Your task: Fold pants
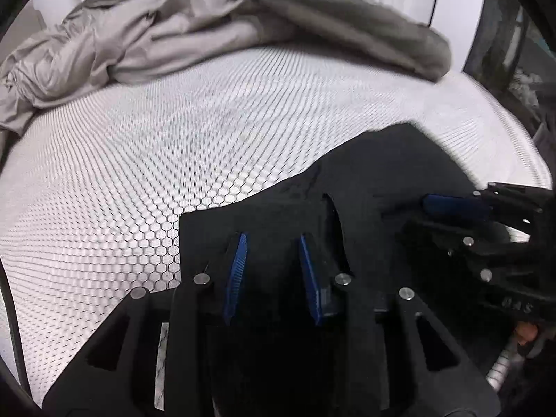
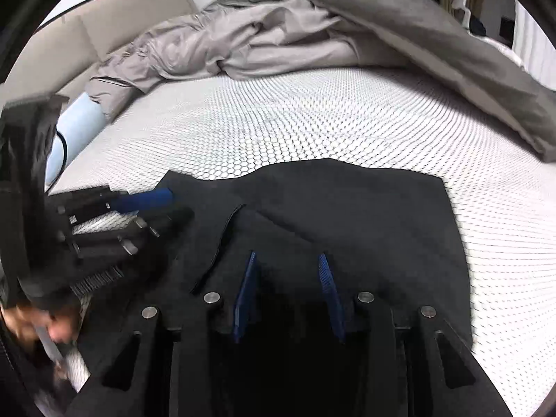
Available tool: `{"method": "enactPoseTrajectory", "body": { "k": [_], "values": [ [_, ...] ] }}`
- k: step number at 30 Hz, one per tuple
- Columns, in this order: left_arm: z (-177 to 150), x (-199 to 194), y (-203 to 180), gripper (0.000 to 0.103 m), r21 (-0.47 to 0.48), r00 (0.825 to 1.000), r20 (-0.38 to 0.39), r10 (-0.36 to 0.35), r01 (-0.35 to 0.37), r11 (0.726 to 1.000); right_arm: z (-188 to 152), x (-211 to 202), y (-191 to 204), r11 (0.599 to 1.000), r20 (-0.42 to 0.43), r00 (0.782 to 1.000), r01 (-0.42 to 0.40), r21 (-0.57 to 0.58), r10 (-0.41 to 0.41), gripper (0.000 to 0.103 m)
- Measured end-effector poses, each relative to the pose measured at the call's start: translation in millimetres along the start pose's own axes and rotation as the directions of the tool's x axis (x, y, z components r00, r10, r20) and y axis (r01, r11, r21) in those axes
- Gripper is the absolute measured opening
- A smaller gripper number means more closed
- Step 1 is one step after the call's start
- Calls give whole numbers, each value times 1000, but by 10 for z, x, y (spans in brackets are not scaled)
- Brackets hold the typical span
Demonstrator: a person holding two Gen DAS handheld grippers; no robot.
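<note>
Black pants [image 1: 365, 180] lie flat on a white mesh-patterned mattress [image 1: 156, 160]; they also show in the right wrist view [image 2: 347, 208]. My left gripper [image 1: 272, 239] is open, its blue pads just over the pants' near edge, nothing between them. My right gripper [image 2: 288, 257] is open over the pants too, empty. Each gripper shows in the other's view: the right one [image 1: 417, 208] at the pants' right side, the left one [image 2: 177, 205] at their left corner. A pocket slit [image 2: 226, 229] shows in the cloth.
A crumpled grey duvet [image 1: 146, 41] is piled along the far side of the mattress [image 2: 312, 111]. A darker grey blanket [image 2: 434, 52] hangs over the far right. A pale blue pillow [image 2: 76, 128] lies at the left edge. A beige headboard [image 2: 121, 24] stands behind.
</note>
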State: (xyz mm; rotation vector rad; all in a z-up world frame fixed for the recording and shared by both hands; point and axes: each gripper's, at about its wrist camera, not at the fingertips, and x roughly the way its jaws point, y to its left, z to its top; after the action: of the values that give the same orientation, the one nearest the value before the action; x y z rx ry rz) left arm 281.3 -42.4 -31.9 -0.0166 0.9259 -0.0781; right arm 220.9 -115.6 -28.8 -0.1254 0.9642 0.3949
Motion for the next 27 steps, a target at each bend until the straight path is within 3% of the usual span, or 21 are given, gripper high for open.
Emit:
{"method": "enactPoseTrajectory", "body": {
  "k": [2,3,7,9,11,13,15,17,19,21,23,27],
  "values": [
    [-3,16,89,28,-15,999,8,-48,48,999,-48,198,-25,1000,-63,998,13,-3,-13,38],
    [-31,-31,118,27,-12,999,8,-52,52,999,-83,197,-44,1000,-56,998,14,-18,-15,38],
    [-138,-215,240,28,-43,1000,-2,-19,19,999,-224,-5,-187,991,-82,989,122,-58,-127,37],
    [-155,-388,228,27,-45,1000,8,5,-5,999,-268,-133,-262,996,-70,994,85,-36,-87,38],
    [-142,-583,187,27,-27,999,47,-26,27,999,-261,-265,-202,997,-36,996,74,-35,-75,38],
    [-207,-739,40,27,6,995,73,-74,73,997,-278,-373,-124,999,-11,1000,-2,-45,1,38],
    [-280,-687,-109,27,56,993,49,-104,102,993,-253,-333,-36,996,-2,997,-80,-44,80,38],
    [-384,-468,-183,27,82,997,-16,-76,77,994,-246,-188,-12,991,-28,992,-125,-49,124,38],
    [-460,-452,-161,27,107,996,-2,-86,85,991,-280,6,36,991,-86,995,-66,-113,56,38],
    [-516,-553,-106,33,105,995,-2,-99,98,990,-391,-20,-28,985,-63,998,12,-170,-23,38],
    [-585,-657,-24,35,82,998,5,-65,65,995,-446,-126,-227,987,-59,996,54,-148,-63,38],
    [-652,-987,-37,31,60,997,47,-55,52,997,-522,-342,-379,993,-25,1000,2,-115,-5,38]
  ]
}}
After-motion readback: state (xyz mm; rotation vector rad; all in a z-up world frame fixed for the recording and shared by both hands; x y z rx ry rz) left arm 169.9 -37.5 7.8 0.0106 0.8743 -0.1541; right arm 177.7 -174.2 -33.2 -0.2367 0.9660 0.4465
